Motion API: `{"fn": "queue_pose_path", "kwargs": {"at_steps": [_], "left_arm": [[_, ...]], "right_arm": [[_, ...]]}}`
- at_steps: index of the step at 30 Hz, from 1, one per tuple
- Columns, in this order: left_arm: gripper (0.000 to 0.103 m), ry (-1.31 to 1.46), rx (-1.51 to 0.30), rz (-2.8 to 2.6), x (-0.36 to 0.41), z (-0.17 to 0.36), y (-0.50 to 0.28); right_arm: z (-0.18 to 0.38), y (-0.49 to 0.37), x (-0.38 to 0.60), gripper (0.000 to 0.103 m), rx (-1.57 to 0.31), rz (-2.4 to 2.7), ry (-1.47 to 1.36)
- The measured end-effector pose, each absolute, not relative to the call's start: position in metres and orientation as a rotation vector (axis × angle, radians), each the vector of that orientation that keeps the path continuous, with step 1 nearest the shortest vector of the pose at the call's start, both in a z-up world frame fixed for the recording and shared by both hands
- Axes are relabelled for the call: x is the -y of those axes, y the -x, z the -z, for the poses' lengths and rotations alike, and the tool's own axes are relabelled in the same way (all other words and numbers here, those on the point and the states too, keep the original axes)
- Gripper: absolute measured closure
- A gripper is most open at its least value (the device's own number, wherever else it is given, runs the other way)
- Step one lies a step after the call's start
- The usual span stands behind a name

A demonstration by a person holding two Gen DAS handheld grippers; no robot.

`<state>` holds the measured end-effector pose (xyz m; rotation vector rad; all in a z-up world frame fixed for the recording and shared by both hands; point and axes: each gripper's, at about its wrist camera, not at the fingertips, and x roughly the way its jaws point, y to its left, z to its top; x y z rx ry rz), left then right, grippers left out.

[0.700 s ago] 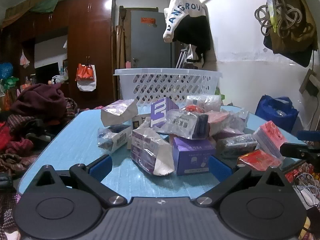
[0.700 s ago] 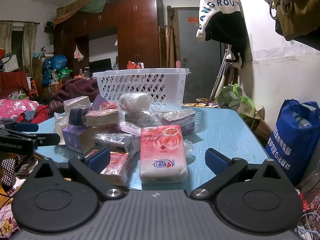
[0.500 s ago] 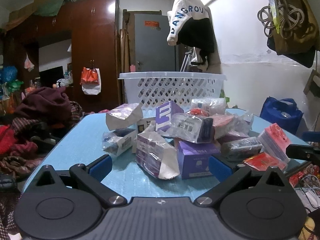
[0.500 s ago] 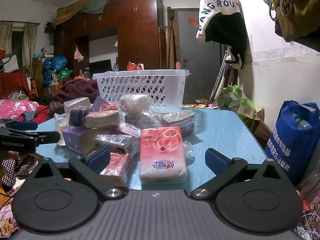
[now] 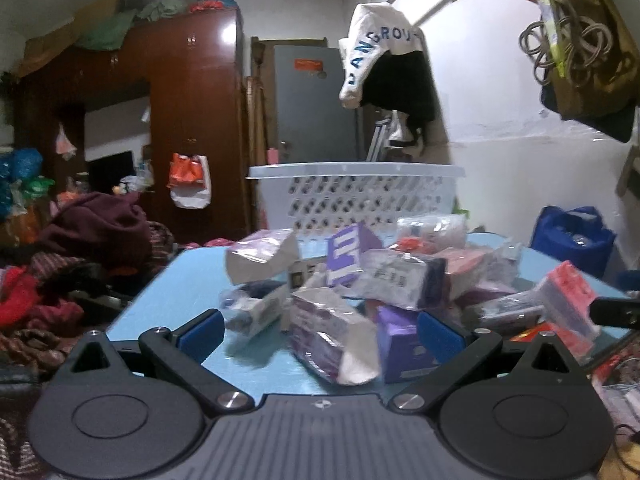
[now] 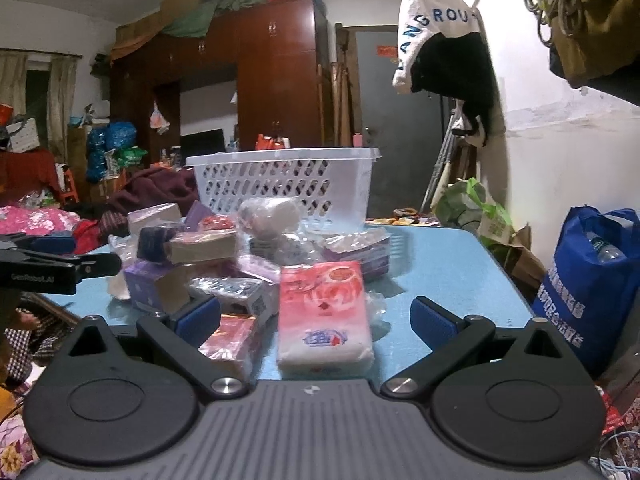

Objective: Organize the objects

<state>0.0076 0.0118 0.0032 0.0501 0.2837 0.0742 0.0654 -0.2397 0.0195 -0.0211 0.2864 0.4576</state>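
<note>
We face a blue table (image 5: 168, 292) that carries everything the task concerns, and we read its layout as a sorting job barely begun. At the far edge stands a white basket (image 5: 356, 196), its slotted wall toward us; from here we cannot see inside it. It sits behind the goods, which suggests to us that it is the place they are meant to go, with the near edge left free for the grippers to come in.

Between basket and grippers lies the pile (image 5: 384, 280): wrapped packets and small boxes heaped loosely, some leaning on others, none lined up. Nearest on the left side is a purple packet (image 5: 320, 332) in crinkled wrap, tilted, with a purple box (image 5: 400, 340) just beside it on the right. On the right side a pink tissue pack (image 6: 324, 312) lies flat and a little apart from the heap, with a red packet (image 6: 228, 340) just to its left. Lying loose and nearest, these look to us like the easiest first picks.

Our left gripper (image 5: 320, 330) stands as wide as it goes and holds nothing; the purple packet and box show between its blue pads, but we see no pad pressing on them. Our right gripper (image 6: 316, 318) is likewise spread fully and empty, with the tissue pack lying between its fingers, apart from both. Both point slightly down at the near edge of the pile.
</note>
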Motion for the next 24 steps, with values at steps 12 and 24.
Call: {"fn": "queue_pose_path", "kwargs": {"at_steps": [12,24], "left_arm": [[0.0,-0.051,-0.295,-0.057,-0.0125,-0.0022,-0.0063],[0.0,-0.054,-0.303,-0.042,-0.0109,-0.0008,-0.0048]], "right_arm": [[-0.0172,-0.0615,0.2321,0.0,-0.285,-0.432,0.107],[-0.0177,-0.0613,0.2349,0.0,-0.285,-0.431,0.095]]}}
